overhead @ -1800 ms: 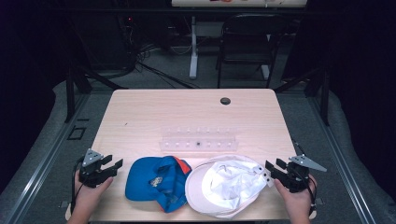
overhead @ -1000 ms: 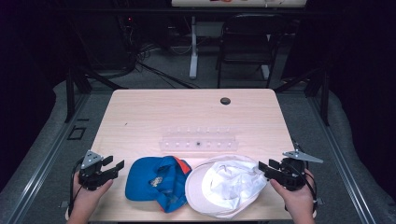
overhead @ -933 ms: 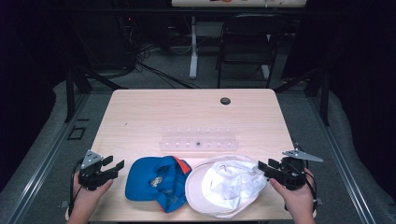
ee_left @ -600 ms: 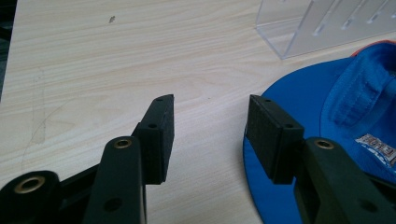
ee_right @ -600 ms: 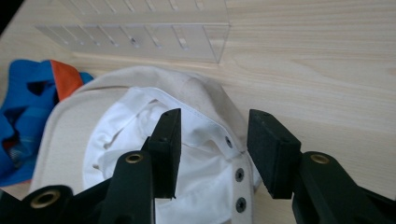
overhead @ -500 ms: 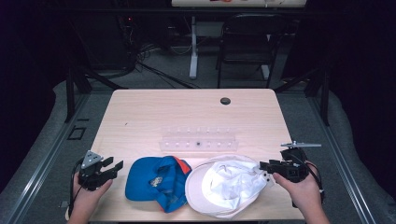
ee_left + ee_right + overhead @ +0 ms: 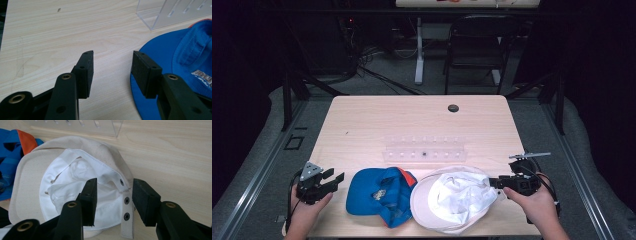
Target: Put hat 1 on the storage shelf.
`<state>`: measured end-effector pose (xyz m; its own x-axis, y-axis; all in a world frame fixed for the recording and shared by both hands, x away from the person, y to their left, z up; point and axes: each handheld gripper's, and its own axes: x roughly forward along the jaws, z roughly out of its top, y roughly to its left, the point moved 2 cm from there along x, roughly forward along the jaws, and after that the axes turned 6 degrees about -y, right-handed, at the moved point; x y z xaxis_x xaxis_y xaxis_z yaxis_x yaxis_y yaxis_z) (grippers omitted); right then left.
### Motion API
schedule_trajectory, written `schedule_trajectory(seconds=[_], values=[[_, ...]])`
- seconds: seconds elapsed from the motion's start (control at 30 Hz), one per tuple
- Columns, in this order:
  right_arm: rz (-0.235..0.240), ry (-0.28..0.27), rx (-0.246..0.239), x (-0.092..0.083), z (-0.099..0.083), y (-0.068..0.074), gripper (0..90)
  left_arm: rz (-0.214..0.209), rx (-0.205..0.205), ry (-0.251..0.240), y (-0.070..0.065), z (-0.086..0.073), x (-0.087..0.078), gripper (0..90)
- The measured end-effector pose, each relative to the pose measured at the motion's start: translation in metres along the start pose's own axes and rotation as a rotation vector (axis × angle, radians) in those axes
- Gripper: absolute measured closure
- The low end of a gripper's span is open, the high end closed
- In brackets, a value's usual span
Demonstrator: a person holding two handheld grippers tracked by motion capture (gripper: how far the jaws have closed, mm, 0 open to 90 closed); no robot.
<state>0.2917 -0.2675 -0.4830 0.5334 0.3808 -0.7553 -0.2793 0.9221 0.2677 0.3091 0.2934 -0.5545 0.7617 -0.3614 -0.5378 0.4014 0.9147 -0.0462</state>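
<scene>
— Dark room, pale wooden table point(image 7: 377, 120); two caps lie upside down along the near edge, a blue cap point(image 7: 379, 192) on the left and a white cap point(image 7: 454, 197) on the right, edges overlapping in the middle. Just behind them stands a clear plastic rack point(image 7: 424, 150).

— What worries you?

— The right gripper point(image 7: 113, 192) straddles the white cap's back rim, right at the snap strap point(image 7: 126, 207). One jaw sits inside the cap over the lining, the other outside it. If it pinches only the loose lining or the thin strap, I reckon the cap will sag, fold or slip free when lifted. And since the brims overlap, a pull could drag the blue cap along, or push either one into the rack.

— Are the jaws closed on it yet?

— No. They have just been closing, with the rim between them, but there is a gap at each pad; nothing is gripped as far as I can see.

— And the left one?

— The left gripper point(image 7: 112, 67) hovers low at the blue cap's brim. Its jaws have also just been narrowing and stand apart, bare table between them, one pad right by the brim's edge. It holds nothing. Closing from there, it may just nudge the brim away.
</scene>
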Motion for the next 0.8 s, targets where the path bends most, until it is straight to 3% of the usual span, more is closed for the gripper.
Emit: schedule_trajectory(seconds=[0.23,0.5,0.57,0.8], values=[[-0.024,0.033,0.009,0.006,0.004,-0.007,53.7,0.001,-0.002,-0.005,0.001,-0.001,0.001,52.6],[-0.013,0.156,0.084,0.023,-0.001,-0.019,52.0,-0.003,-0.001,0.001,0.0,-0.001,0.002,52.7],[-0.007,0.18,0.121,0.03,-0.002,-0.021,53.3,-0.002,0.0,0.001,0.0,-0.001,0.002,52.7],[0.007,0.237,0.134,0.047,-0.007,-0.021,57.8,-0.001,0.003,0.009,0.001,-0.002,0.002,52.6]])
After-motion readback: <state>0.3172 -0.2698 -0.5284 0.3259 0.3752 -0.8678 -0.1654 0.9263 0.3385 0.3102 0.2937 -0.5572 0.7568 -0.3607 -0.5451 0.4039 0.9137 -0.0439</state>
